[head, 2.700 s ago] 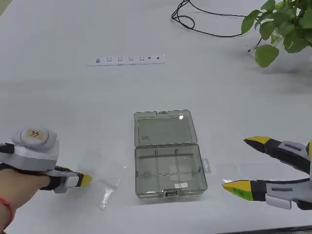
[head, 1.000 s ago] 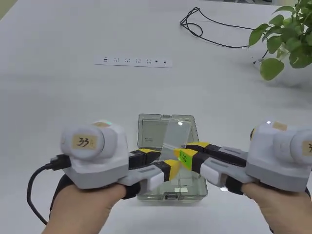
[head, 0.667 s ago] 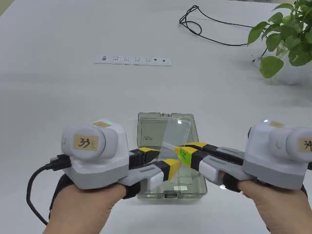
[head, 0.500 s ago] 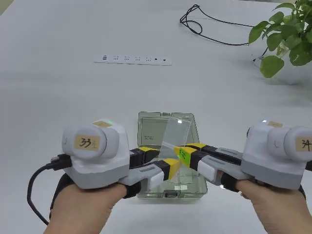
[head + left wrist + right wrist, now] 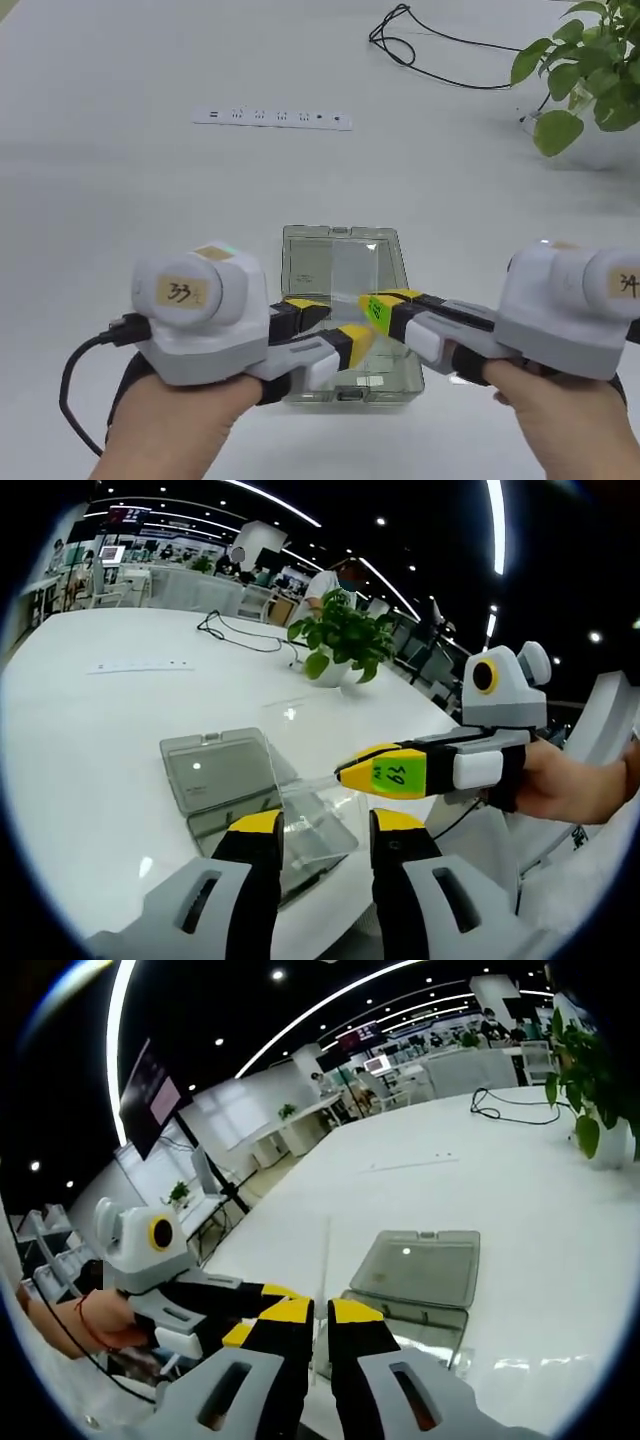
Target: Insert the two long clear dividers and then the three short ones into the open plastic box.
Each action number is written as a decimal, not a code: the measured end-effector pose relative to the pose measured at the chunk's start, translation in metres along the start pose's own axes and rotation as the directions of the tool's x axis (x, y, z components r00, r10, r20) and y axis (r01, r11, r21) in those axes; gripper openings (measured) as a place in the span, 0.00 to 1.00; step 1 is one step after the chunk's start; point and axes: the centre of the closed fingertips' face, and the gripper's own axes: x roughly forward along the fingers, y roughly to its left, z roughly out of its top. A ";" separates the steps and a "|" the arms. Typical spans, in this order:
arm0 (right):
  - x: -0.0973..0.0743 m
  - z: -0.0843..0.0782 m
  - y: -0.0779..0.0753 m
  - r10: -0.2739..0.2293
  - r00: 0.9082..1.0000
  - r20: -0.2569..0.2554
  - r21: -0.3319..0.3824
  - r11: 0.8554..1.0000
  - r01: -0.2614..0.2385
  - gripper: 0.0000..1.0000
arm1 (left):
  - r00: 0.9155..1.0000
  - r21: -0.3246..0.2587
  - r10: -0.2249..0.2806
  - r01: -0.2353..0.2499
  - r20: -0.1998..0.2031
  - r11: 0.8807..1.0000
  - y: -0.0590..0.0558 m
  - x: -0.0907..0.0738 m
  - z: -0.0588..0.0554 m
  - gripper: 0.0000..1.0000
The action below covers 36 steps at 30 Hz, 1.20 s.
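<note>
Right tool point(image 5: 310, 1310): pinching the clear divider point(image 5: 325, 1250) edge-on.
Left tool point(image 5: 320, 825): jaws spread, just beside it (probably steadying).
Open plastic box point(image 5: 308, 262): beneath both tools; lower the divider upright, ends level.

Handwritten "33" stood on the tan label point(image 5: 181, 293) atop the left gripper point(image 5: 328, 322). A second tan label point(image 5: 626, 285) on the right gripper point(image 5: 374, 306) read "34", cut by the frame edge. In the left gripper view, the green sticker point(image 5: 392, 776) on the right gripper's jaw read "39". Markings on the power strip point(image 5: 272, 117) were too small to read.
</note>
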 end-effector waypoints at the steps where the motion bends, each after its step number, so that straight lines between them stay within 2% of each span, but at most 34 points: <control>1: -0.001 0.002 -0.001 0.001 1.000 0.003 0.005 1.000 -0.001 0.06 | 1.000 0.005 -0.004 0.004 0.003 1.000 0.000 -0.001 0.000 0.34; 8: -0.006 0.008 -0.014 -0.027 1.000 -0.010 0.021 0.999 0.027 0.06 | 1.000 0.065 -0.021 0.021 -0.006 0.998 0.008 -0.011 -0.007 0.46; 12: -0.007 0.008 -0.024 -0.050 0.998 -0.031 0.050 0.997 0.051 0.06 | 1.000 0.101 -0.024 0.024 -0.006 0.995 0.014 -0.018 -0.011 0.51; 15: -0.007 0.005 -0.032 -0.072 0.996 -0.056 0.065 0.995 0.075 0.06 | 0.999 0.129 -0.025 0.028 -0.021 0.991 0.021 -0.022 -0.018 0.57; 19: -0.007 0.004 -0.040 -0.092 0.992 -0.088 0.108 0.989 0.102 0.06 | 0.999 0.202 -0.039 0.043 -0.028 0.978 0.026 -0.027 -0.023 0.68; 22: -0.007 0.002 -0.044 -0.111 0.987 -0.117 0.136 0.983 0.126 0.06 | 0.998 0.224 -0.047 0.053 -0.032 0.973 0.031 -0.029 -0.024 0.73; 23: -0.007 -0.001 -0.048 -0.127 0.982 -0.138 0.141 0.979 0.147 0.06 | 0.998 0.232 -0.048 0.056 -0.041 0.971 0.033 -0.029 -0.026 0.74; 25: -0.006 -0.006 -0.049 -0.129 0.977 -0.167 0.164 0.974 0.157 0.06 | 0.997 0.246 -0.049 0.061 -0.052 0.967 0.035 -0.029 -0.028 0.76; 29: -0.004 -0.017 -0.050 -0.141 0.963 -0.229 0.186 0.965 0.185 0.06 | 0.997 0.265 -0.056 0.068 -0.053 0.962 0.038 -0.030 -0.030 0.86; 31: -0.004 -0.023 -0.051 -0.152 0.952 -0.264 0.199 0.958 0.208 0.06 | 0.997 0.277 -0.059 0.072 -0.055 0.958 0.040 -0.030 -0.031 0.89; 32: -0.003 -0.026 -0.053 -0.163 0.944 -0.287 0.206 0.952 0.227 0.06 | 0.996 0.281 -0.062 0.077 -0.062 0.957 0.041 -0.031 -0.033 0.89; 36: 0.000 -0.034 -0.054 -0.173 0.927 -0.331 0.230 0.938 0.258 0.06 | 0.994 0.294 -0.077 0.095 -0.072 0.951 0.043 -0.032 -0.037 0.91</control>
